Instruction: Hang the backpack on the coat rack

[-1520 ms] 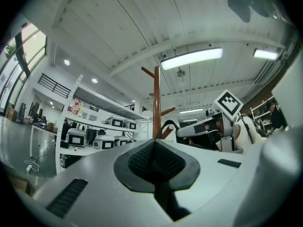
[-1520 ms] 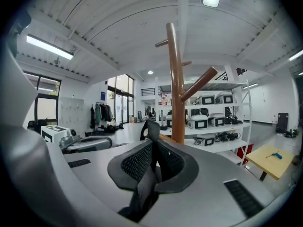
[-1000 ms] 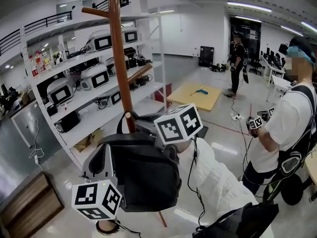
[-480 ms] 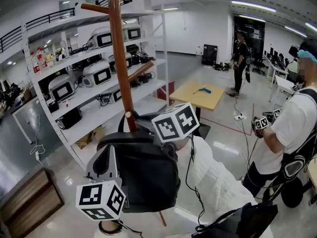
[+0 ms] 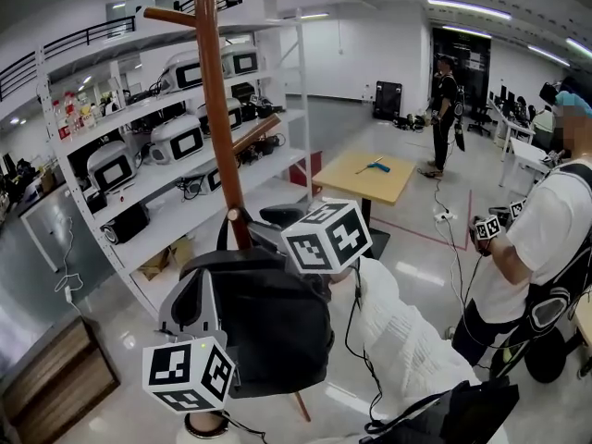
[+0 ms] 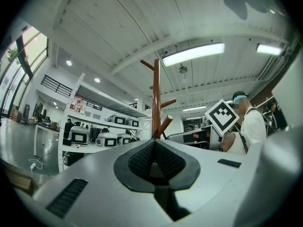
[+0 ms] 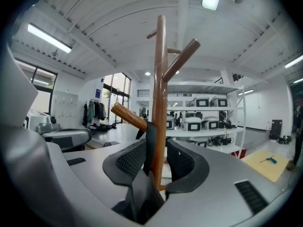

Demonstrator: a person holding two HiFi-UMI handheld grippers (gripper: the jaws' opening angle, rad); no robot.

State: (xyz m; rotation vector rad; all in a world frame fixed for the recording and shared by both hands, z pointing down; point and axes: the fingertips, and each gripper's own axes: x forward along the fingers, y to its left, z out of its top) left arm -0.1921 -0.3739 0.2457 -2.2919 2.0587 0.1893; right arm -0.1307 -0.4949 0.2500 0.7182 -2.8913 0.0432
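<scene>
Backpack (image 5: 268,331), black matte fabric, bulging, flat strap (image 7: 150,143) over round wooden peg (image 7: 127,116)

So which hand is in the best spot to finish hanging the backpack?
Right, probably. The right gripper has just been opening its fingers, with the strap between them, draped on the wooden peg, so it only needs to back away. The left gripper sits lower, beside the backpack.

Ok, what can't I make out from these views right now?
Foot of the coat rack: head view, mostly behind the backpack; top cut by the upper edge.
Backpack's lower left corner: head view, behind the marker cube of the left tongs.
Seat of the strap on the peg: small in head view; in right gripper view the coat rack hides its far side.
</scene>
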